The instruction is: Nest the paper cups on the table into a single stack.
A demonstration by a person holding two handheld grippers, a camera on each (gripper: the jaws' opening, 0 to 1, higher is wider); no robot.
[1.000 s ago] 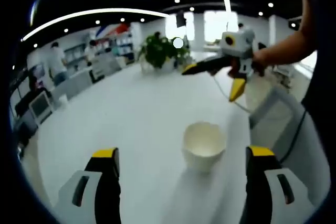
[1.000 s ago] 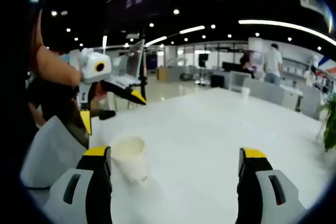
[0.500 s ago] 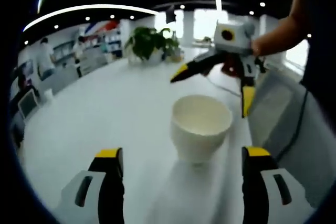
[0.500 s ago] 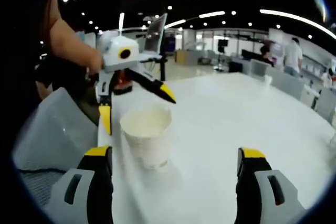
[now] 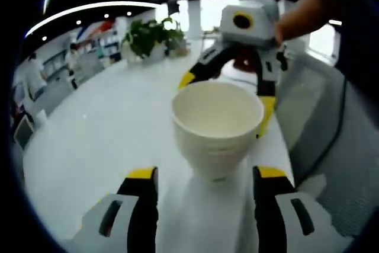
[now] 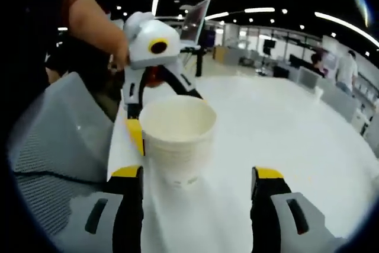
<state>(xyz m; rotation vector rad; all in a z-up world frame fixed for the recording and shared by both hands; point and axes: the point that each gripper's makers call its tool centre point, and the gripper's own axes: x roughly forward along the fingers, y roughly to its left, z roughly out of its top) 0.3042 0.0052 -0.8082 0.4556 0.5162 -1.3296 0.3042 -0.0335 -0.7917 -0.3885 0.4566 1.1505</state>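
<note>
A white paper cup [image 5: 218, 125] stands upright near the edge of the white table [image 5: 100, 140], mouth up, with faint ridges around its wall. My left gripper [image 5: 206, 176] is open, its yellow-tipped jaws on either side of the cup's base and not touching it. From the far side, my right gripper [image 5: 226, 98] is held by a hand, its jaws spread around the cup's rim. In the right gripper view the same cup [image 6: 177, 134] sits just ahead of my open right gripper [image 6: 196, 173]. The left gripper [image 6: 166, 114] faces it from behind the cup.
A grey mesh chair [image 5: 320, 122] stands right beside the table edge, also seen as the chair [image 6: 53, 128]. A potted plant [image 5: 148, 37] sits at the table's far end. A laptop [image 6: 195, 22] stands behind. People stand far off at desks.
Both grippers have come in on the cup from opposite sides, so it looms much larger between each pair of jaws. Each gripper's jaws have narrowed a little.
</note>
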